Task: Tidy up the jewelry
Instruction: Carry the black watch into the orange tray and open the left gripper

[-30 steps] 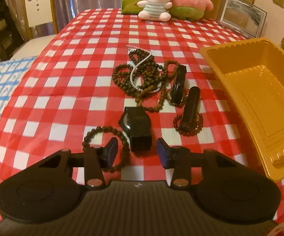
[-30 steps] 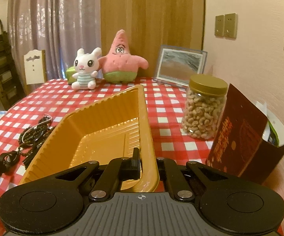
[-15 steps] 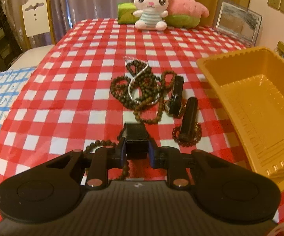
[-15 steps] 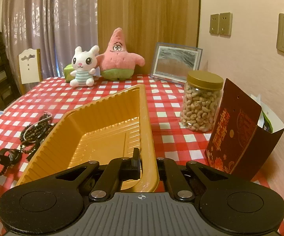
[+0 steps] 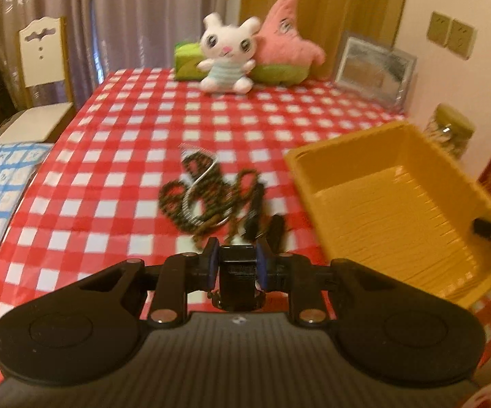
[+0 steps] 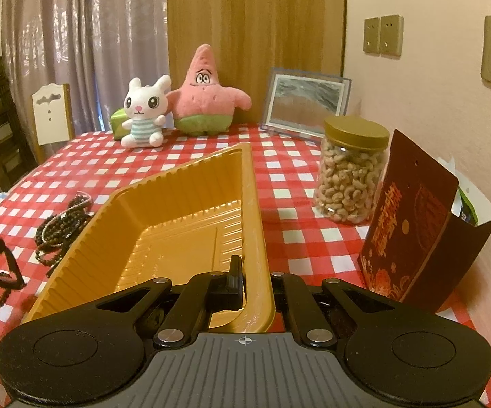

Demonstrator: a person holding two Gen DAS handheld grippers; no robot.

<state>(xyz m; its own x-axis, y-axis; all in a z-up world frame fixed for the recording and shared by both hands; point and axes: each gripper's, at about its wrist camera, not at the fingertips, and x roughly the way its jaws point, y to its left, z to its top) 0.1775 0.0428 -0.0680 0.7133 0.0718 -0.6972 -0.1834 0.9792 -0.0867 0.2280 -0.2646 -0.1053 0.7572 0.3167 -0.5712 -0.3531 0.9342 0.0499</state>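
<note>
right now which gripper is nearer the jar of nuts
Right. The right gripper is clamped on the yellow tray rim, with the jar of nuts just beyond. The left gripper holds a black watch across the tray.

No legible text; bag's (image 6: 412, 224) characters unreadable

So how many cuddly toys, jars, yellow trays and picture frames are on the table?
Cuddly toys: 2 (bunny, pink starfish)
Nut jar: 1
Yellow tray: 1
Picture frame: 1
Total: 5
</note>
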